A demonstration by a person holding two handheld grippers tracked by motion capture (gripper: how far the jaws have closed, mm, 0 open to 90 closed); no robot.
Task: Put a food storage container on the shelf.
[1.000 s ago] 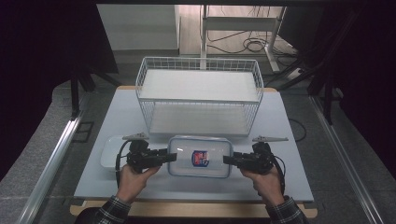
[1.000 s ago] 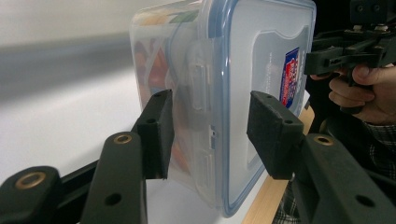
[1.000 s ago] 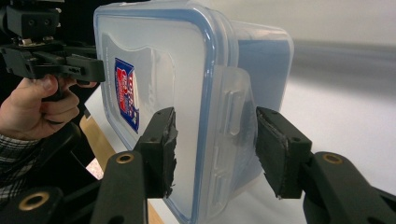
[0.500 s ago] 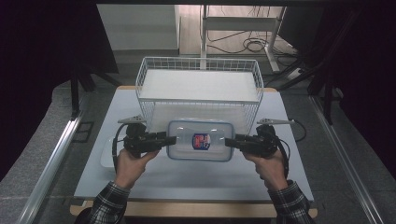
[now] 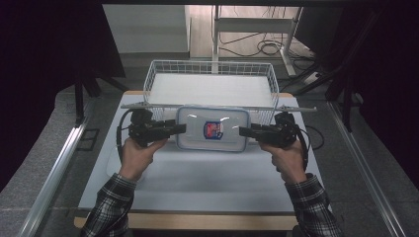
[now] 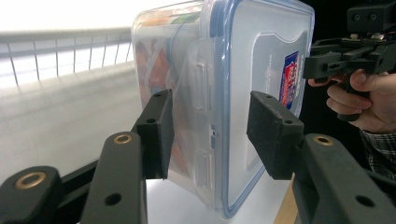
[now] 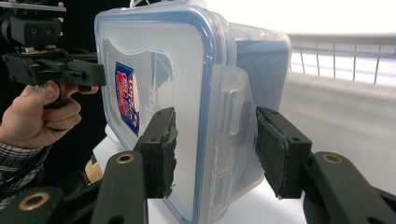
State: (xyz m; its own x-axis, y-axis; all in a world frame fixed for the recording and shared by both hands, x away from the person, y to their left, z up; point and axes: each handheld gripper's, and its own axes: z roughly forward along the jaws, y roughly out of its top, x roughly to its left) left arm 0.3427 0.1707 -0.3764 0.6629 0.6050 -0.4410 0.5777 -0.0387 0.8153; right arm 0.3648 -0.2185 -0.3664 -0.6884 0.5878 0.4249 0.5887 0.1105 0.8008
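A clear plastic container with a blue-edged lid and a red-and-blue label hangs level above the table, just in front of the wire basket. My left gripper is shut on its left end, and my right gripper is shut on its right end. In the left gripper view the jaws straddle the container's side latch. In the right gripper view the jaws clamp the container's other latch end. Coloured contents show faintly through its wall.
The white wire basket stands at the table's far side, its inside bare. The white tabletop spreads under the container. A white flat object lies by the left hand. Dark curtains and metal rails flank the table.
Both grippers have lifted the container off the table and carried it away from the person, up to the basket's front rim.
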